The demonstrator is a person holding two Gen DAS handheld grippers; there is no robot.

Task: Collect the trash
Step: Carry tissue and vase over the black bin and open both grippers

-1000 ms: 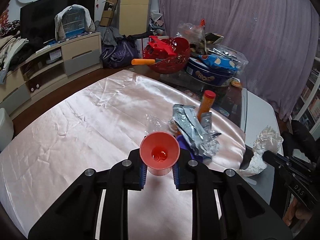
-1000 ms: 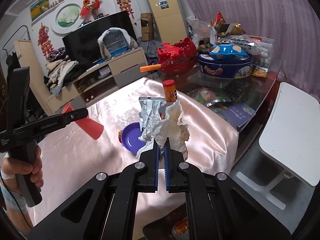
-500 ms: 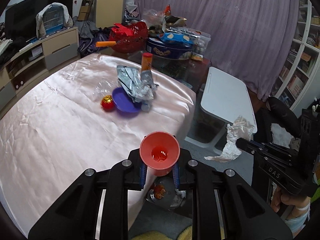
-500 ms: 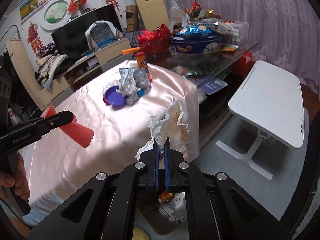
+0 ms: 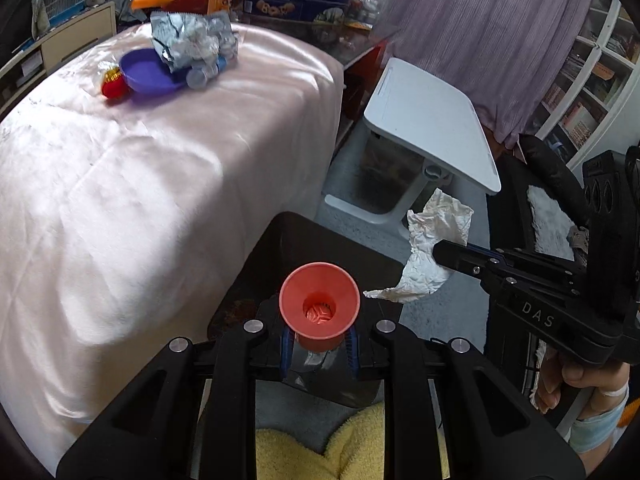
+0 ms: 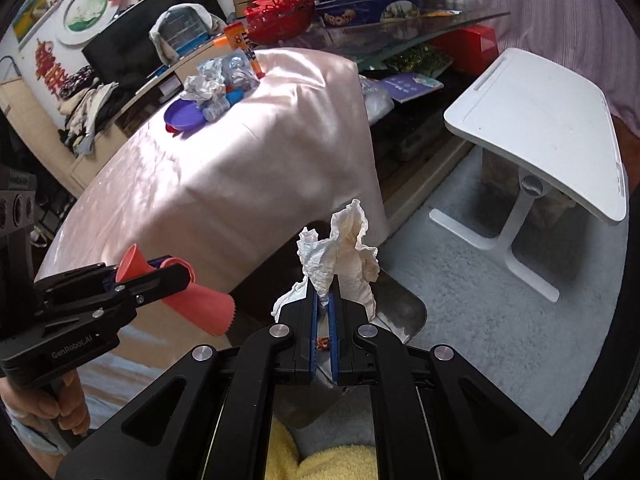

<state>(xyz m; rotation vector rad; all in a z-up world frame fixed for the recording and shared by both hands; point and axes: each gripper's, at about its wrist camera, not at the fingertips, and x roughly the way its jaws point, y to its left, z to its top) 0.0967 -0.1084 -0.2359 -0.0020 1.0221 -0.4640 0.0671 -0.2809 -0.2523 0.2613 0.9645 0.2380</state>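
the table (image 5: pixel 120 184) has been left behind — both grippers are now held over the bin (image 5: pixel 320 248) below: cup (image 5: pixel 319 304) clamped in the left gripper (image 5: pixel 318 346), tissue (image 6: pixel 344 256) pinched in the right gripper (image 6: pixel 323 312) — release is likely next.

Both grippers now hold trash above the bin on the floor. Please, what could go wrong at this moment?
1. The crumpled tissue in the right gripper is light and sticks out past its fingers; it may drift and miss the black bin.
2. The red cup in the left gripper sits near the bin's near edge and could bounce out.
3. The two grippers are close together and may collide.
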